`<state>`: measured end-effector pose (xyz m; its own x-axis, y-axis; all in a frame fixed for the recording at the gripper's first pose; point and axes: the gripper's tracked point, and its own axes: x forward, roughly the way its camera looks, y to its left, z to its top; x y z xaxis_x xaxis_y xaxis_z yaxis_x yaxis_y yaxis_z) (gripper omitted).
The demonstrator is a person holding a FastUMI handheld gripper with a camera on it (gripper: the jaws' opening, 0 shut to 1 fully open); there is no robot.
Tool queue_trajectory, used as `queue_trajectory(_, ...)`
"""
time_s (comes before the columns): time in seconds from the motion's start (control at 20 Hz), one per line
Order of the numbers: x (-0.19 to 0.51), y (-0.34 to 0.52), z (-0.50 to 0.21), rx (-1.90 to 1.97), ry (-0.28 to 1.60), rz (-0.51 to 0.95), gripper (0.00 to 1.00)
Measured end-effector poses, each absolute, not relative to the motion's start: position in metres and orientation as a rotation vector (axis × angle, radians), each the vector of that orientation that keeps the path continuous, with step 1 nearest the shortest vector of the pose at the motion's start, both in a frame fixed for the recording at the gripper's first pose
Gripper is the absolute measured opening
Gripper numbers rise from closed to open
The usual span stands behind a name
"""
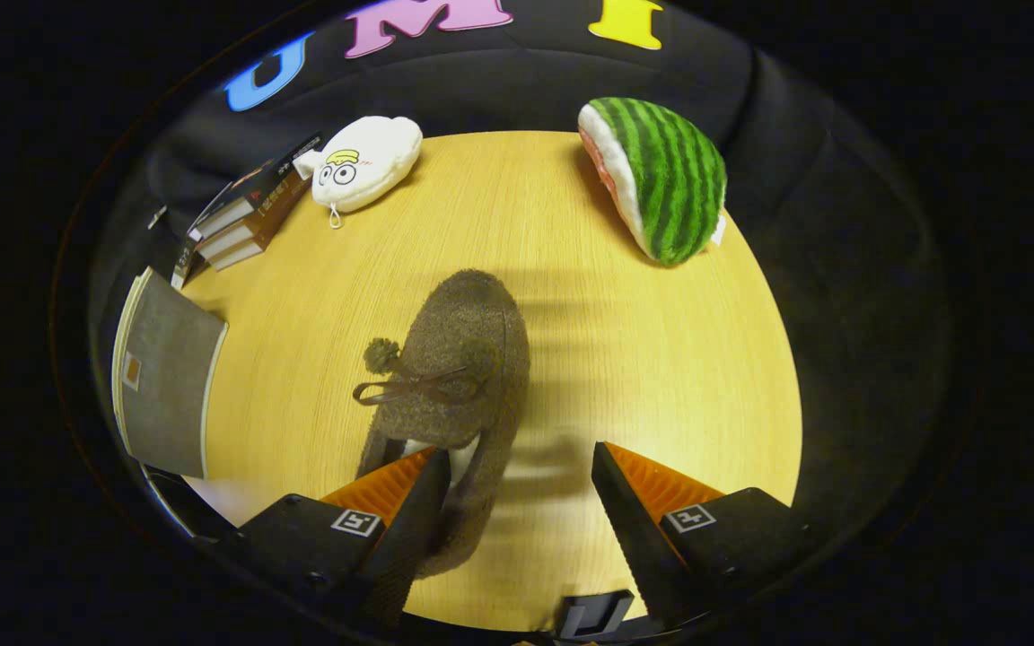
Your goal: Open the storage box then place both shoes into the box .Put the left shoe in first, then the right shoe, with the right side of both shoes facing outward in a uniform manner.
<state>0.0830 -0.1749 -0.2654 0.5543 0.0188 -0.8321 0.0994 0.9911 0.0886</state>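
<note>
A brown fuzzy shoe (463, 359) with a bow and pom-poms lies on the wooden table (643, 359), toe pointing away from me. Its heel end sits against my left finger (400, 489), which partly covers the shoe's opening. My gripper (517, 471) is open, and the right finger stands apart from the shoe over bare table. A grey storage box (167, 377) sits at the table's left edge, beyond my left finger, its flat grey panel facing me.
A stack of books (243, 220) lies at the far left corner. A white plush with cartoon eyes (364, 161) rests beside them. A watermelon-slice plush (661, 179) sits at the far right. The table's right edge curves off into dark cloth.
</note>
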Motion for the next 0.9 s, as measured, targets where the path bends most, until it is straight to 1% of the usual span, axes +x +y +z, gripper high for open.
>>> queue_trajectory(0.05, 0.086, -0.172, -0.268, 0.163, 0.99, -0.029, 0.98)
queue_trajectory(0.1, 0.09, -0.168, -0.269, 0.192, 0.993, -0.015, 0.96)
queue_trajectory(0.15, 0.095, -0.168, -0.27, 0.212, 0.992, -0.014, 0.81)
queue_trajectory(0.25, 0.095, -0.164, -0.275, 0.248, 1.013, -0.016, 0.47)
queue_trajectory(0.3, 0.095, -0.165, -0.278, 0.258, 1.024, -0.026, 0.38)
queue_trajectory(0.4, 0.102, -0.171, -0.278, 0.278, 0.985, -0.072, 0.2)
queue_trajectory(0.45, 0.099, -0.167, -0.28, 0.288, 0.999, -0.065, 0.09)
queue_trajectory(0.7, 0.093, -0.161, -0.27, 0.315, 0.992, -0.022, 0.09)
queue_trajectory(0.75, 0.093, -0.156, -0.266, 0.315, 0.986, -0.006, 0.05)
queue_trajectory(0.9, 0.087, -0.13, -0.242, 0.333, 0.973, 0.023, 0.05)
